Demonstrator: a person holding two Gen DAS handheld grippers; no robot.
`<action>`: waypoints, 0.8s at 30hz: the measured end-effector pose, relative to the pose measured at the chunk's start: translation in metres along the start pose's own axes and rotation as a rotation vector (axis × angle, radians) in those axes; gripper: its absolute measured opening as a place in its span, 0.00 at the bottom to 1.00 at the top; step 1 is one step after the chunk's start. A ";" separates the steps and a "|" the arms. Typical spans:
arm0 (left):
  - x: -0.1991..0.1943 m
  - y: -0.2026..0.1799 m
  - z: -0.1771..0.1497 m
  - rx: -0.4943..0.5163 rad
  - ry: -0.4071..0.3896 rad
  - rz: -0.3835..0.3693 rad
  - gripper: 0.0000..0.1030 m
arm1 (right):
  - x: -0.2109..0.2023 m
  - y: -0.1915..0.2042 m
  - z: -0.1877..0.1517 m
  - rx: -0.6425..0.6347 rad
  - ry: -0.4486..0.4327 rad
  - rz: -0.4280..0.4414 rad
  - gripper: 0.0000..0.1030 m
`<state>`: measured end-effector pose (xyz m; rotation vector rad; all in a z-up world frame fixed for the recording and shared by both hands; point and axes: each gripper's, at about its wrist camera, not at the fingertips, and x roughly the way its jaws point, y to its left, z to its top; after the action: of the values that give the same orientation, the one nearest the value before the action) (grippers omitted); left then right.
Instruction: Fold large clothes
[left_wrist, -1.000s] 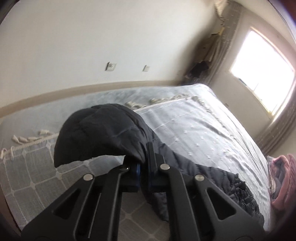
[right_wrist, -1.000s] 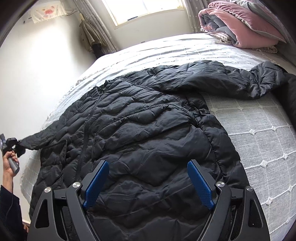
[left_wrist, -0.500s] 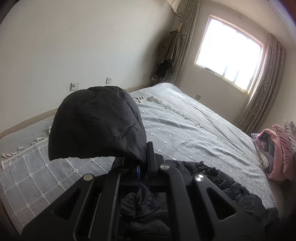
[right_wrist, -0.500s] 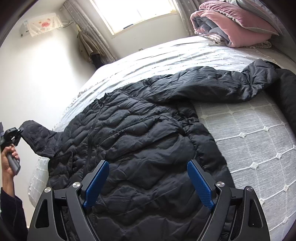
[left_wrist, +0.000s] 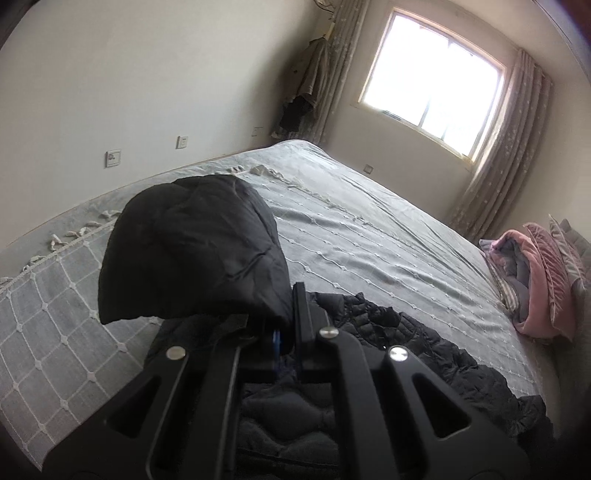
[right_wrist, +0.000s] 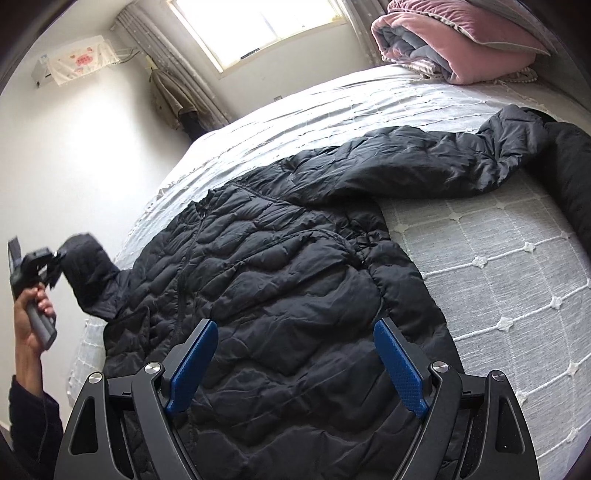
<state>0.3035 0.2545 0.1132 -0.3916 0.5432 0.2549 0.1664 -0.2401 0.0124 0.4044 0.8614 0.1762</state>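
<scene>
left gripper (left_wrist: 284, 332) is clenching the jacket's (right_wrist: 280, 295) sleeve (left_wrist: 192, 251); right gripper (right_wrist: 295, 362) is hanging released over the jacket's six o'clock edge.

Pale walls (left_wrist: 147, 74), bright curtained window (left_wrist: 436, 81), grey-covered bed (left_wrist: 369, 236).

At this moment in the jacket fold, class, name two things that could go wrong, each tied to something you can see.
1. The left gripper pinches only the cuff of the left sleeve; the puffy fabric could slip out mid-fold.
2. The right gripper hangs open above the black jacket and holds nothing, so pulling the sleeve across could drag the body and bunch it on the bedspread.
</scene>
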 end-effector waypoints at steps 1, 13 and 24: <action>0.004 -0.012 -0.005 0.024 0.008 -0.009 0.06 | 0.001 0.000 -0.001 0.000 0.001 -0.001 0.85; 0.083 -0.126 -0.095 0.177 0.228 -0.125 0.18 | -0.001 -0.005 0.001 0.012 -0.006 -0.011 0.85; 0.108 -0.154 -0.142 0.211 0.384 -0.186 0.50 | -0.008 -0.007 0.003 0.010 -0.021 -0.016 0.85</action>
<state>0.3810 0.0704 -0.0121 -0.2833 0.8966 -0.0611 0.1635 -0.2493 0.0168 0.4080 0.8444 0.1526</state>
